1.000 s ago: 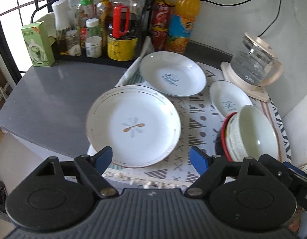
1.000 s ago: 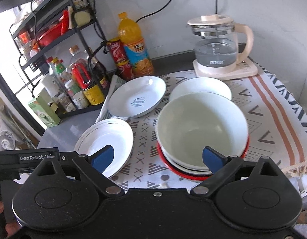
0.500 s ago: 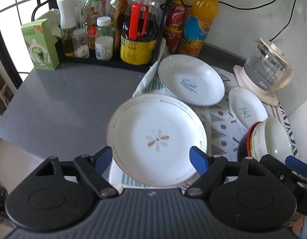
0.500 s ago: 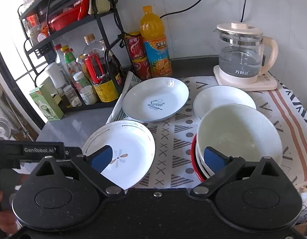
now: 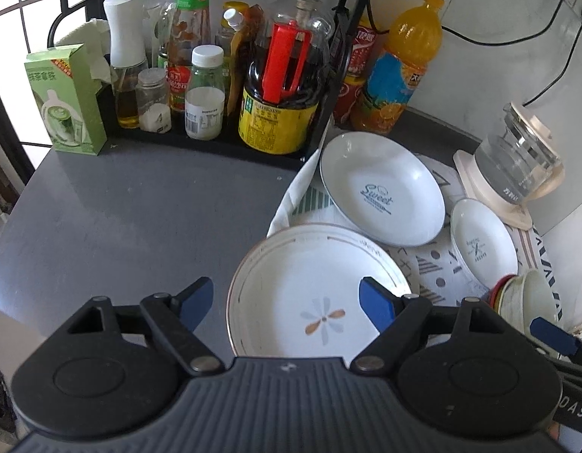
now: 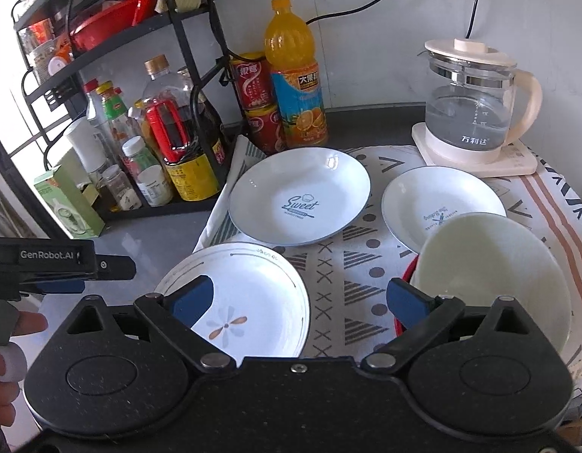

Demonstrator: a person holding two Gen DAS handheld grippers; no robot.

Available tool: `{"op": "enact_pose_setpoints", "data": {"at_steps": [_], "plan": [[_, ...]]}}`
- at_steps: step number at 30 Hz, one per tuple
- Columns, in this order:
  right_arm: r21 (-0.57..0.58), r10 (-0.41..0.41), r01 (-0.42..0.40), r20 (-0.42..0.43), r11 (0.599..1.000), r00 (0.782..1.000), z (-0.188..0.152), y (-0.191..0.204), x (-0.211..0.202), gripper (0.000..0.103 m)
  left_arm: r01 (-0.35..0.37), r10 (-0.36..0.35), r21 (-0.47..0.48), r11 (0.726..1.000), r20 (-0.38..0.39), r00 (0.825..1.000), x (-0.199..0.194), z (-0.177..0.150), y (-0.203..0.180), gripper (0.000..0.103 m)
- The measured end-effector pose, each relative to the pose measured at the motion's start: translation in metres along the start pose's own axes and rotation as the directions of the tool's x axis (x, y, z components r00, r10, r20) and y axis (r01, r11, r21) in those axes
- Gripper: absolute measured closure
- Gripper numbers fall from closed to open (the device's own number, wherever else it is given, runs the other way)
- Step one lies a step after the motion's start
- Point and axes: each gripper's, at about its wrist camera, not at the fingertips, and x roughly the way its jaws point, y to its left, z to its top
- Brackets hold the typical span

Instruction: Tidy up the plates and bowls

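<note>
On patterned cloth (image 6: 351, 264) over grey tabletop (image 5: 139, 204): flower plate (image 5: 309, 294) nearest, "Sweet" plate (image 6: 298, 196) behind, small plate (image 6: 434, 200) beside stacked bowls (image 6: 491, 264). Left gripper (image 5: 287, 302) jaws spread wide above flower plate's left rim, gripping nothing. Right gripper (image 6: 298, 302) jaws likewise released, between flower plate and bowls.

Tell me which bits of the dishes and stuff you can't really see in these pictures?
- Flower plate: near edge hidden by the left gripper in the left view.
- Stack of bowls: how many are under the white one is hidden; only a red rim shows, right view.
- Small plate: partly covered by the bowls; its print is too small to read.
- Top rack shelf: contents blurred, cut by the edge.
</note>
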Motion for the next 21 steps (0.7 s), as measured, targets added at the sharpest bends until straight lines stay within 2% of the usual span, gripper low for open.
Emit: {"op": "enact_pose_setpoints", "data": {"at_steps": [10,15,19,21], "plan": [[0.021,-0.029,0.029,0.027,0.999,0.999,0.015,0.012,0.022,0.005,0.051,-0.051,0.026,0.998,-0.005,0.999,0.024,0.030,0.009,0.020],[0.056,-0.062,0.059,0.057,0.997,0.996,0.022,0.013,0.033,0.009,0.080,-0.080,0.064,0.995,-0.005,0.997,0.038,0.043,0.007,0.020],[0.089,-0.097,0.092,0.055,0.992,0.994,0.027,0.012,0.045,0.017,0.108,-0.107,0.076,0.991,-0.016,0.994,0.050,0.052,0.004,0.021],[0.108,-0.111,0.104,0.057,0.989,0.992,0.030,0.010,0.049,0.018,0.123,-0.122,0.083,0.989,-0.015,0.992,0.054,0.057,0.002,0.022]]}}
